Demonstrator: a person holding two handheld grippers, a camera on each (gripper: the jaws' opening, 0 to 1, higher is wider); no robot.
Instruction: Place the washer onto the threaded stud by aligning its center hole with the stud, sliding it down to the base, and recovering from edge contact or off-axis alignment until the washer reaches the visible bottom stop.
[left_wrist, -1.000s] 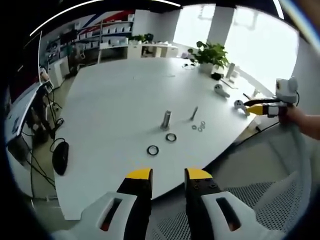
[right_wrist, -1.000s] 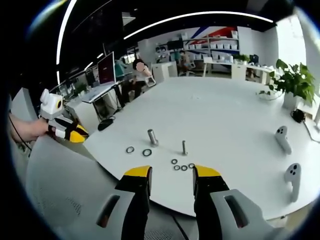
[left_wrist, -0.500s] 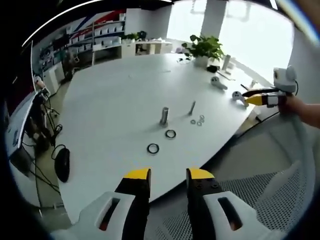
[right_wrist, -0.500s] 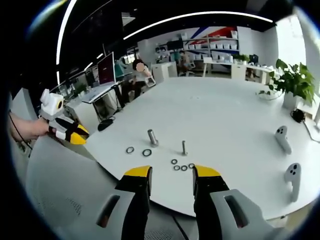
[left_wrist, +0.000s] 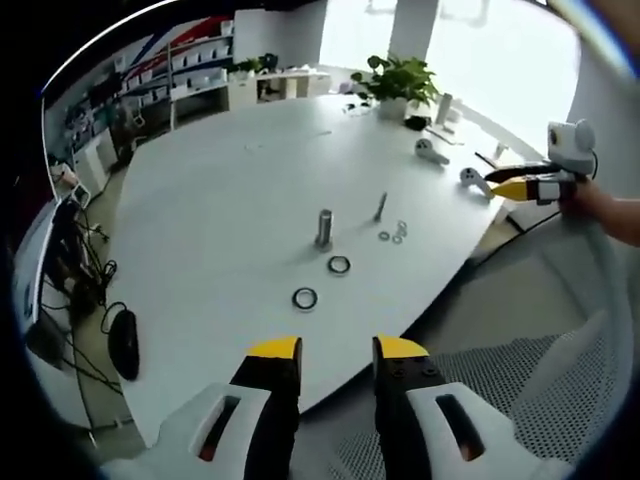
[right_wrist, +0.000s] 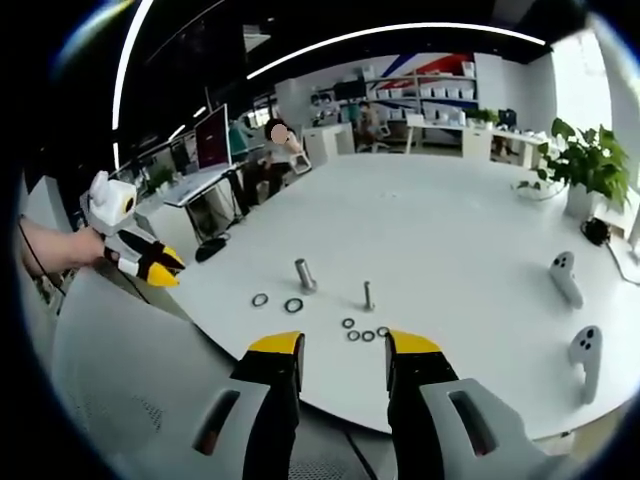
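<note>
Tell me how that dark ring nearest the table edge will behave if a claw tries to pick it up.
The ring lies flat on the smooth white table, so it will probably skid sideways before it lifts. It looks thin, so likely light and rigid. Tipped on edge, it could roll.

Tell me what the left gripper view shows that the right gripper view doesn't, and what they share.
Left gripper view: tangled black cables on the floor, and the right claw held out past the table edge.
Right gripper view: a dark monitor with a reddish screen, and the left claw off the table's far side.
Shared: the white table, the thick upright metal stud, the thin metal bolt, two dark rings, three small silver washers, a leafy potted plant and two white handheld controllers.
</note>
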